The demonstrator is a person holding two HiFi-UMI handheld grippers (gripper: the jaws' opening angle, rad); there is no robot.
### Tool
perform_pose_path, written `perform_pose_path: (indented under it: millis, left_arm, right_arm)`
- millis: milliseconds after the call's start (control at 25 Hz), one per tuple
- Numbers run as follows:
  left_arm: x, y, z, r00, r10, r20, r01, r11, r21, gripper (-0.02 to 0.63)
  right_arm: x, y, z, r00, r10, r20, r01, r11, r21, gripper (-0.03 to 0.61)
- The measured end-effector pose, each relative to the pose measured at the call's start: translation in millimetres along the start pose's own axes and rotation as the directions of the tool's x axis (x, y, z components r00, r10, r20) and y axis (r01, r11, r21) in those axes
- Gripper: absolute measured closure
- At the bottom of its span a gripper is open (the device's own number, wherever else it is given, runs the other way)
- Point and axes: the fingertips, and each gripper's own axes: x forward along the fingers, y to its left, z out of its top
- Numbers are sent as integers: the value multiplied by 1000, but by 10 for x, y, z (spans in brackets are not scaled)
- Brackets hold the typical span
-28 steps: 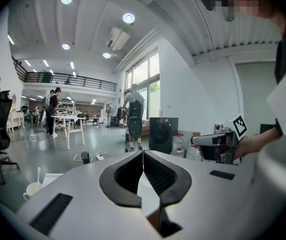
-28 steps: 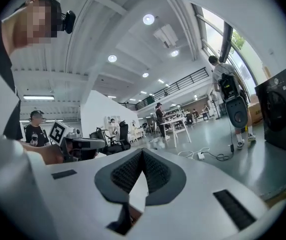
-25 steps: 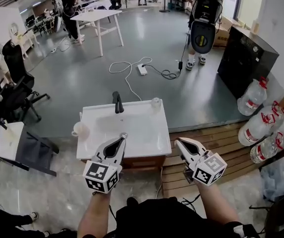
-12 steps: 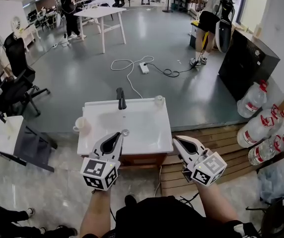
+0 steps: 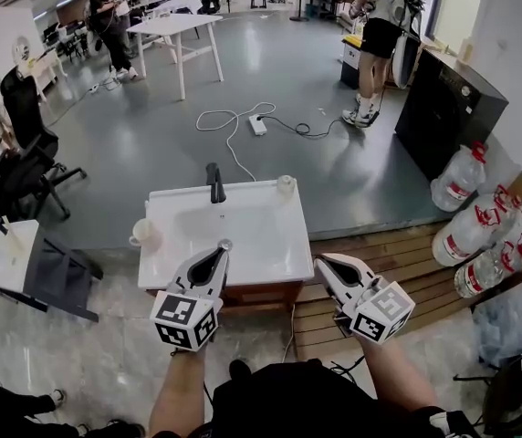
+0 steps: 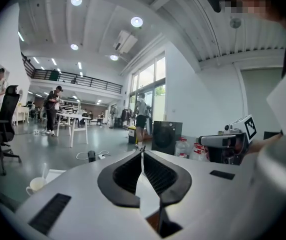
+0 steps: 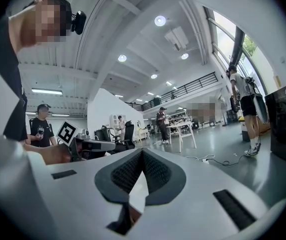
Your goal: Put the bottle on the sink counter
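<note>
We hold the left tool [image 5: 225,245] with its jaws together and nothing between them, its tip over the near part of the sink table [image 5: 270,254]. The right tool [image 5: 320,261] is likewise closed and empty, just beside the table's near right corner. The bottle [image 5: 286,184] stands well ahead of both tools, on the table's far right corner.

From head height we look steeply down on the sink counter [image 5: 275,255]; both gripper views face outward, sharing the white table [image 6: 74,115].
</note>
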Motion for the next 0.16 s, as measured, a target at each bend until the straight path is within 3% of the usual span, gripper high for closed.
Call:
perform_pose_path:
  millis: [160]
  left_arm:
    - [42, -59, 10, 1000, -11, -4, 11, 1000, 4, 604]
  right_arm:
    - [-33, -30, -8, 1000, -1, -1, 1, 1000, 9, 566]
